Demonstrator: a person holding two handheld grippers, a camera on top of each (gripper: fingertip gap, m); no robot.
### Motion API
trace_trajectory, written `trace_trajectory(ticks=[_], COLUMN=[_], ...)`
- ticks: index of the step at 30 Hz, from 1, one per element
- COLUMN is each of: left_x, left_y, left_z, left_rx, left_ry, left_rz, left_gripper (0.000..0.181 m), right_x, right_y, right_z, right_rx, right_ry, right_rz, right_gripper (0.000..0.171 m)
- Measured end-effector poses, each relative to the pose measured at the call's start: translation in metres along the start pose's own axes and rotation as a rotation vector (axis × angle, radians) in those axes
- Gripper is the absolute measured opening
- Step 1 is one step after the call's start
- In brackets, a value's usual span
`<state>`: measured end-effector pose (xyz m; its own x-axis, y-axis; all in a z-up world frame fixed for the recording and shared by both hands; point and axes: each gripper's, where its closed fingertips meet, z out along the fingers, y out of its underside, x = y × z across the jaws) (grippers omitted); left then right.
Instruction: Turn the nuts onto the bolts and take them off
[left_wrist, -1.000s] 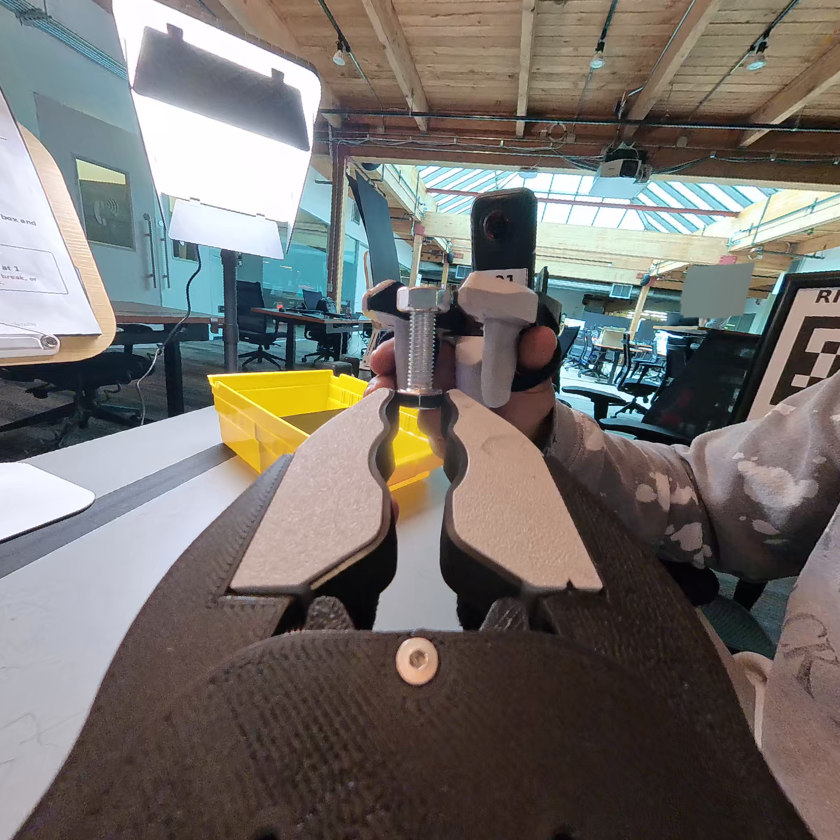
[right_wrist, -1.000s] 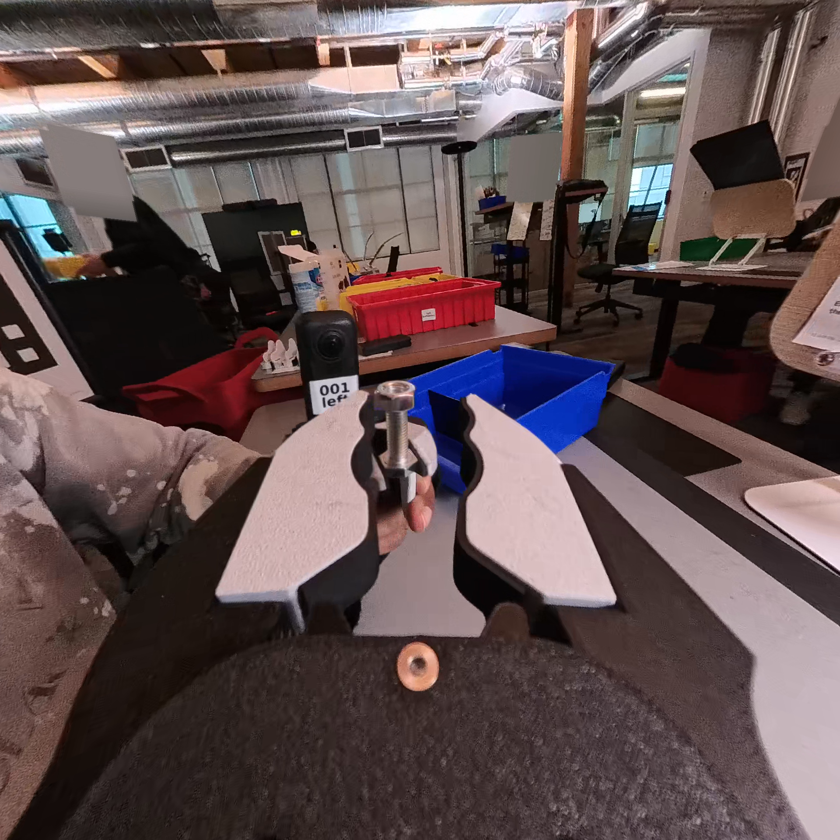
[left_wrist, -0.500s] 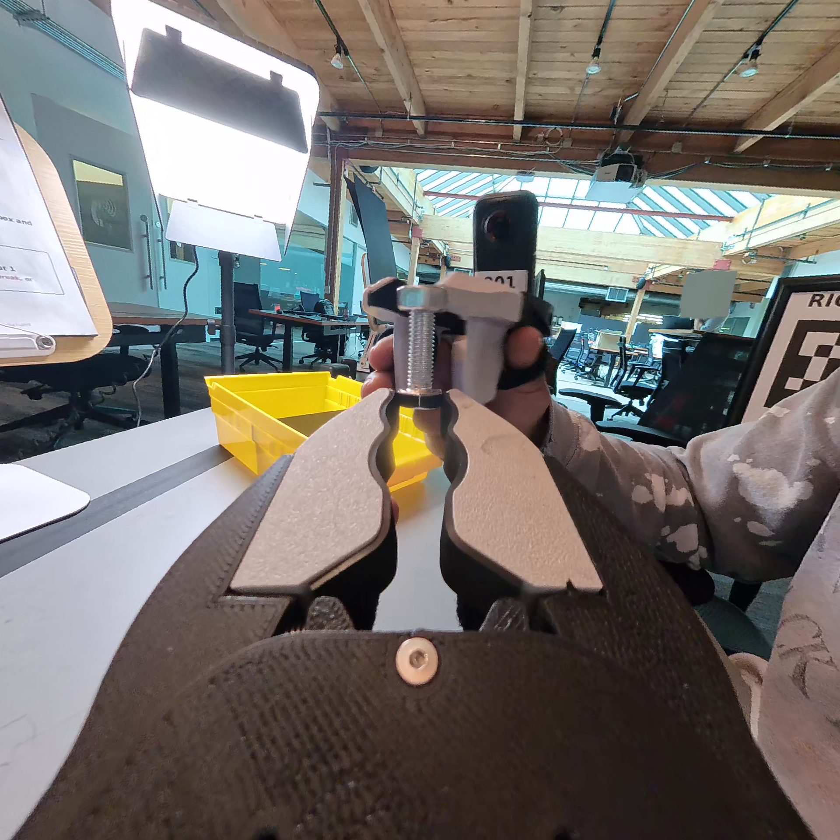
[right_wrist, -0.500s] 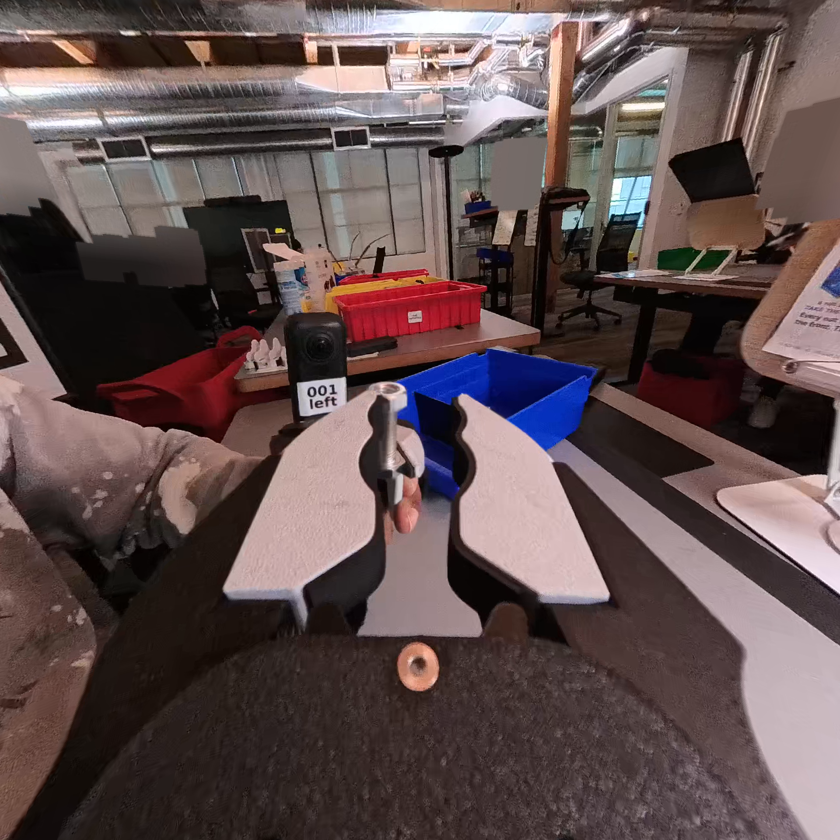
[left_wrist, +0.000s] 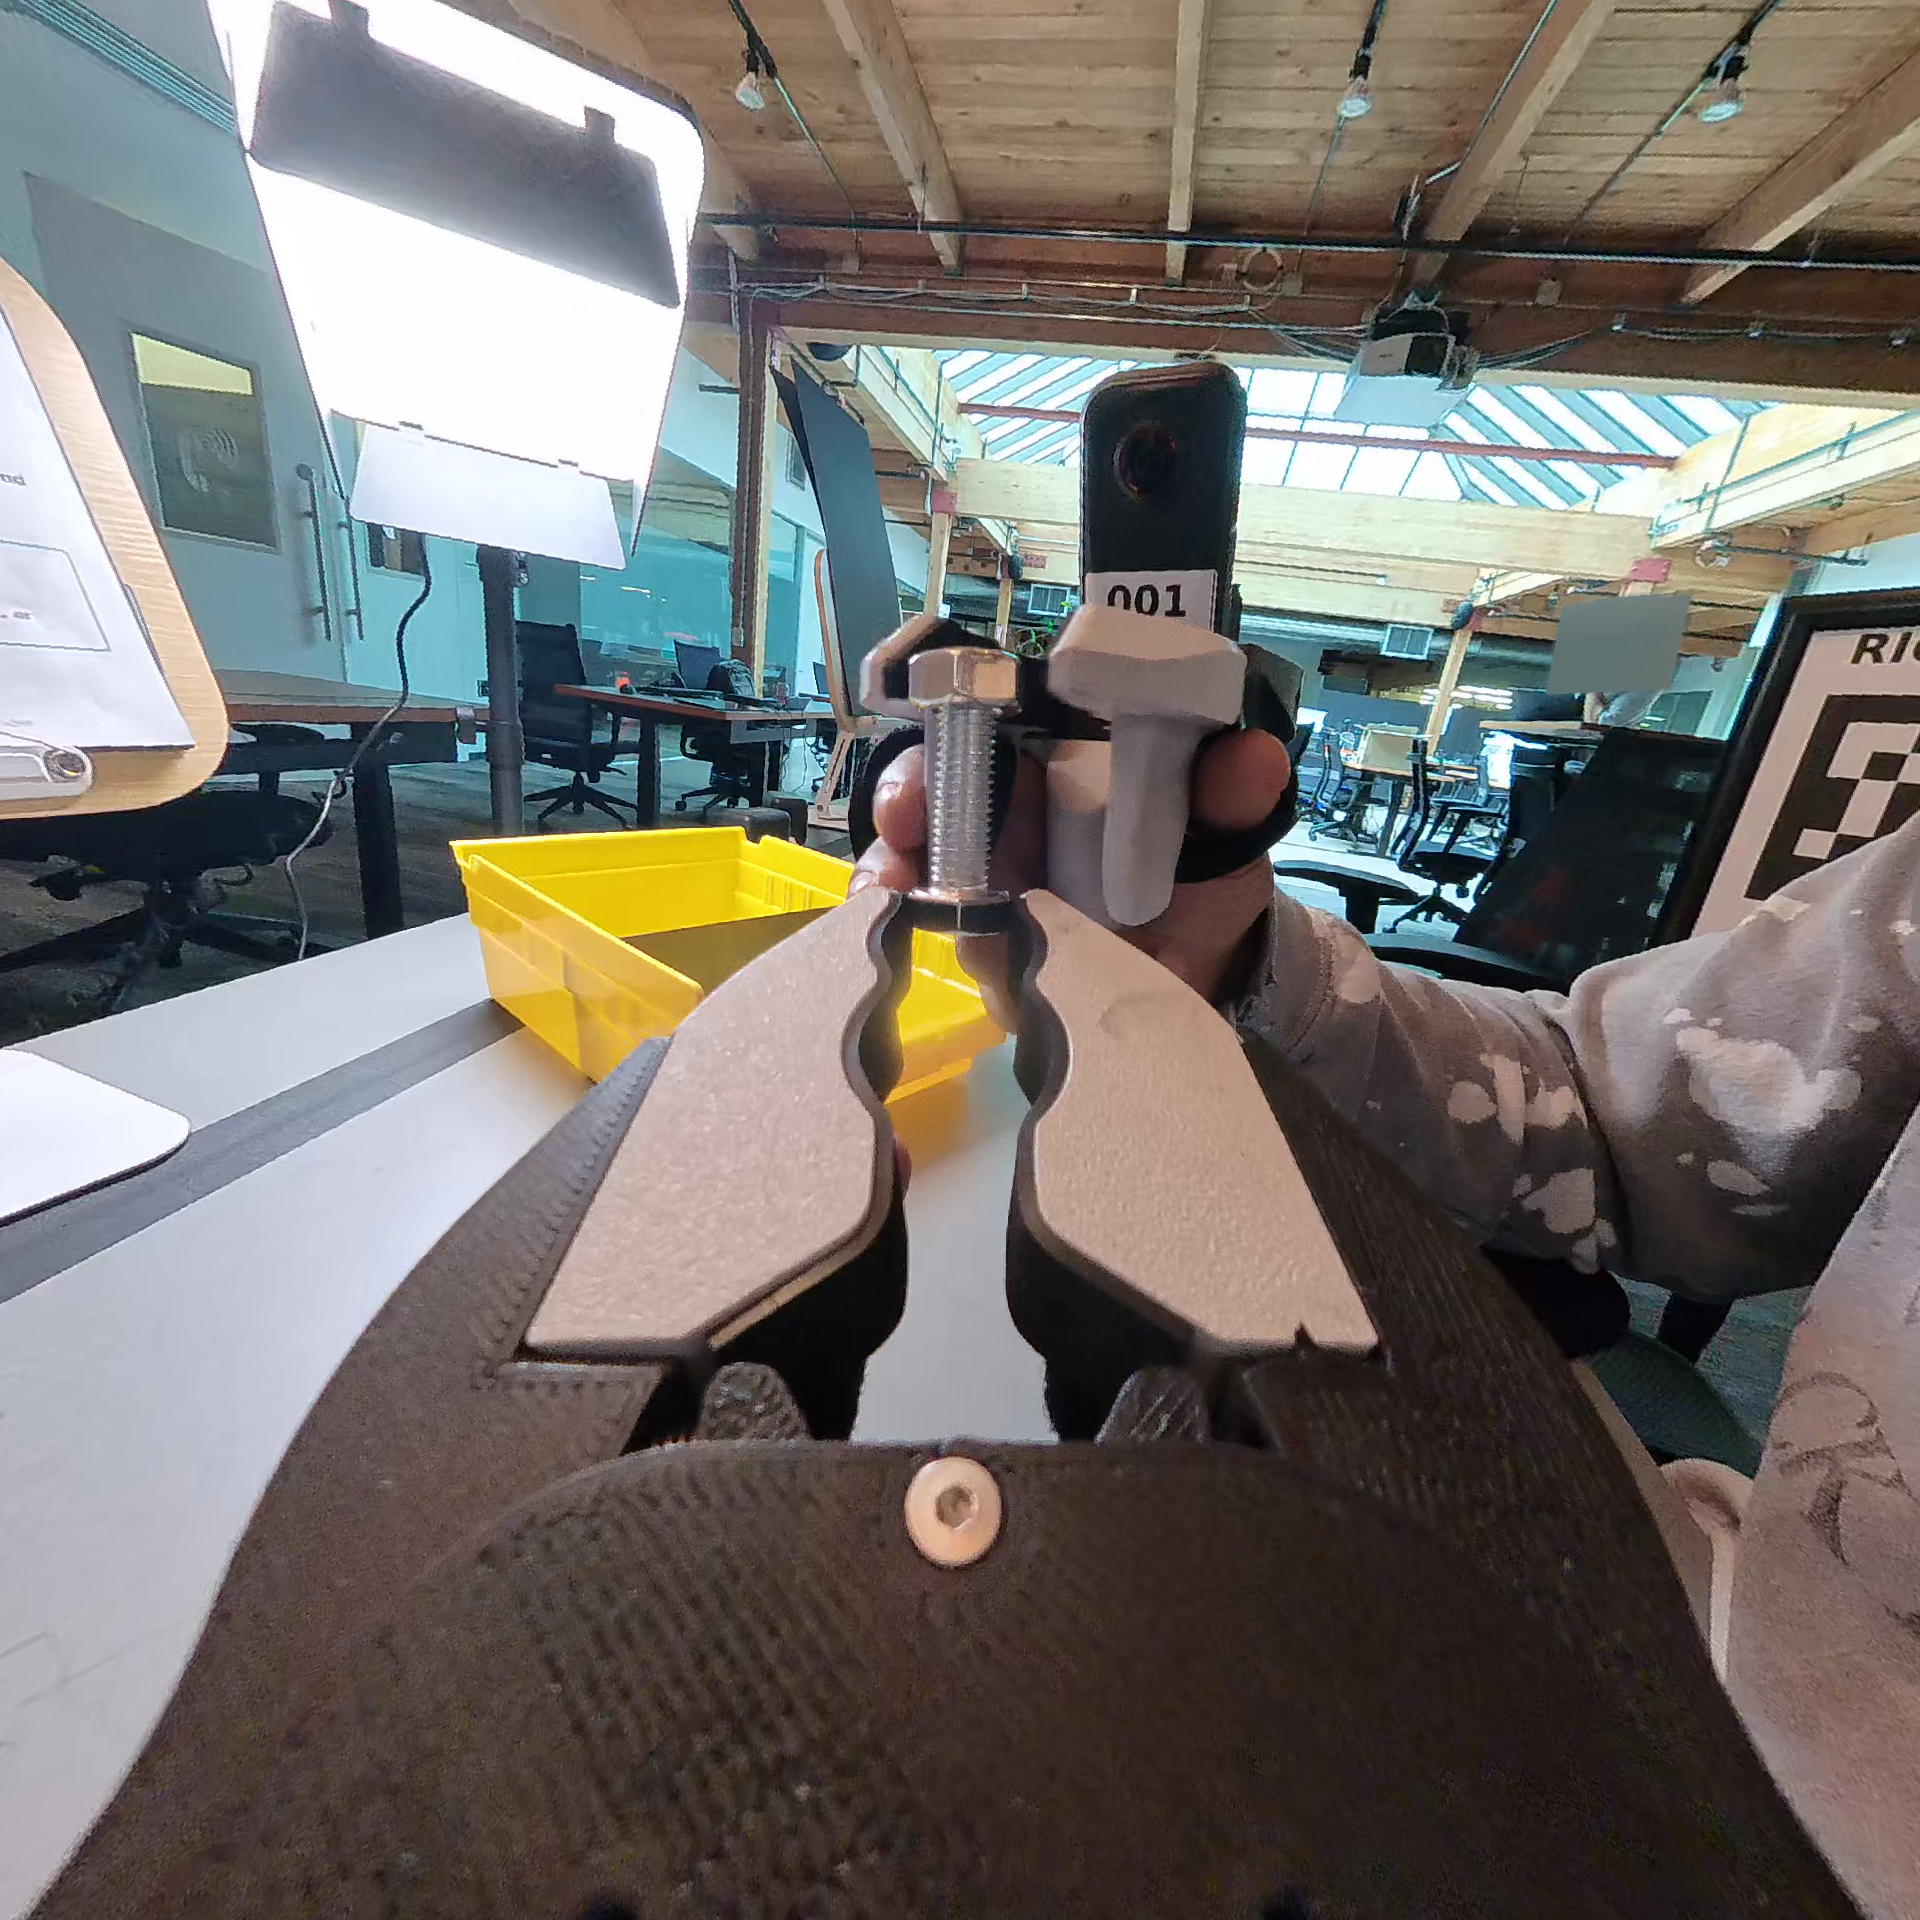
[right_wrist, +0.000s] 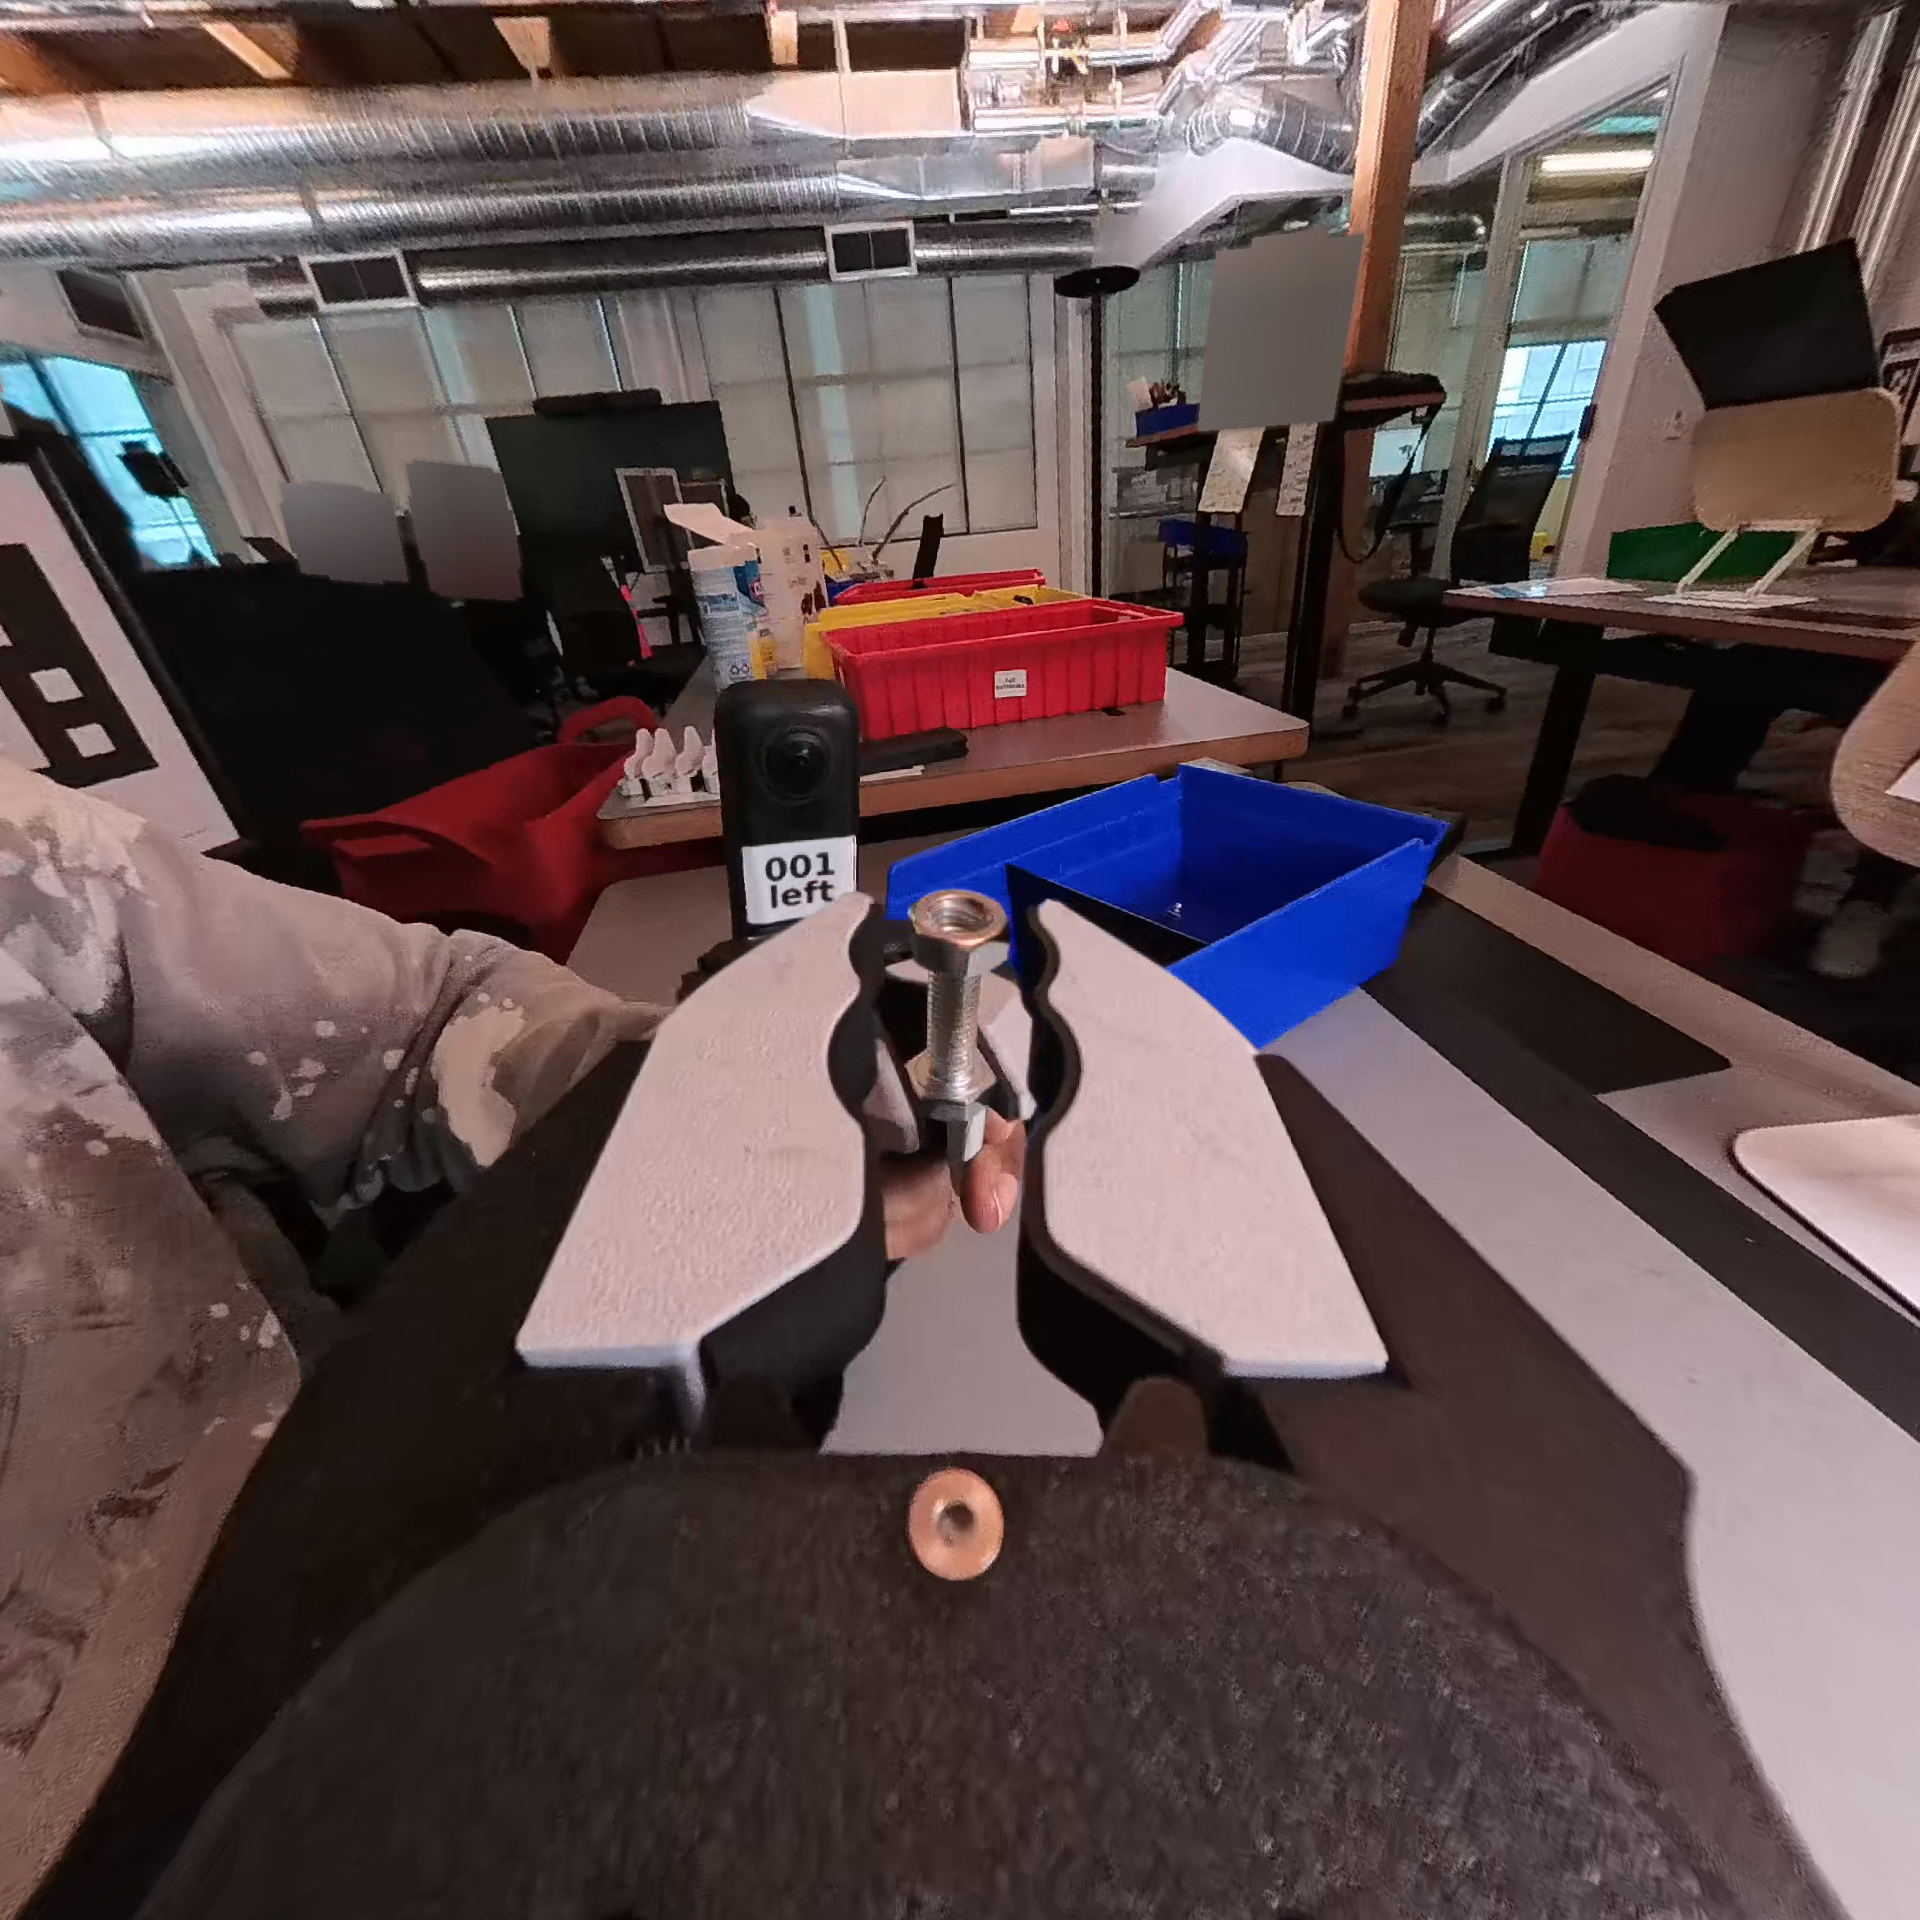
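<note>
Threading is in the middle of a cycle, by my judgement. Nearest the left wrist camera, the left gripper (left_wrist: 956, 920) has its jaws clamped on the nut (left_wrist: 956, 906). The nut sits at the near end of the bolt (left_wrist: 961, 790), whose shank runs off toward 12 o'clock and ends in the hex head. The right gripper (right_wrist: 951, 914) faces it from beyond. In its own view its jaws stand apart, the bolt lies in the gap with daylight on both sides, and it pinches nothing that I can see. That view shows the nut at 12 o'clock with its bore open (the two cameras face each other, so the ends swap). I therefore judge the nut to be caught on the last threads only. Whether it is going on or coming off cannot be told from these frames. Either way, most of the shank is bare and this pair is not finished.

Below the grippers lies a pale grey table (left_wrist: 208, 1299) crossed by a dark strip. A yellow bin (left_wrist: 582, 935) stands on it at 10 o'clock from the left gripper. A blue bin (right_wrist: 1278, 966) with a divider stands at 2 o'clock from the right one, and its contents are too small to make out.

Farther off is an open workshop-office. A bright light panel (left_wrist: 468, 260) on a stand is at 11 o'clock in the left view, under timber beams. The right view shows red bins (right_wrist: 997, 675) on a second table at 12 o'clock, with office chairs, silver ducts and tall windows behind them.
</note>
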<state>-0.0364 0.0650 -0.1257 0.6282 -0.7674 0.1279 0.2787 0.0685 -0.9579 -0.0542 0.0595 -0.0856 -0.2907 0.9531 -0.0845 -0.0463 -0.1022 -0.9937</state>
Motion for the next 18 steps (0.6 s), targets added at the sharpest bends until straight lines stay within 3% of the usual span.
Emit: trace_trajectory(ticks=[4,10,14,18], left_x=[-0.001,-0.006,-0.006,-0.007], left_y=[0.003,0.007,0.008,0.008], left_z=[0.001,0.000,0.001,0.000], left_rx=[-0.012,-0.021,-0.023,-0.023], left_ry=[-0.001,-0.021,-0.027,-0.037], left_rz=[-0.001,-0.005,-0.002,0.003], left_gripper=[0.018,0.018,0.018,0.018], right_x=[0.002,0.024,0.078,0.159], right_y=[0.000,-0.036,-0.043,-0.009], right_z=[-0.002,-0.031,-0.073,-0.136], right_rx=[-0.024,0.069,0.062,-0.066], right_ry=[0.006,0.116,0.335,0.629], right_rz=[-0.009,-0.074,-0.095,-0.055], right_gripper=[0.017,0.017,0.017,0.017])
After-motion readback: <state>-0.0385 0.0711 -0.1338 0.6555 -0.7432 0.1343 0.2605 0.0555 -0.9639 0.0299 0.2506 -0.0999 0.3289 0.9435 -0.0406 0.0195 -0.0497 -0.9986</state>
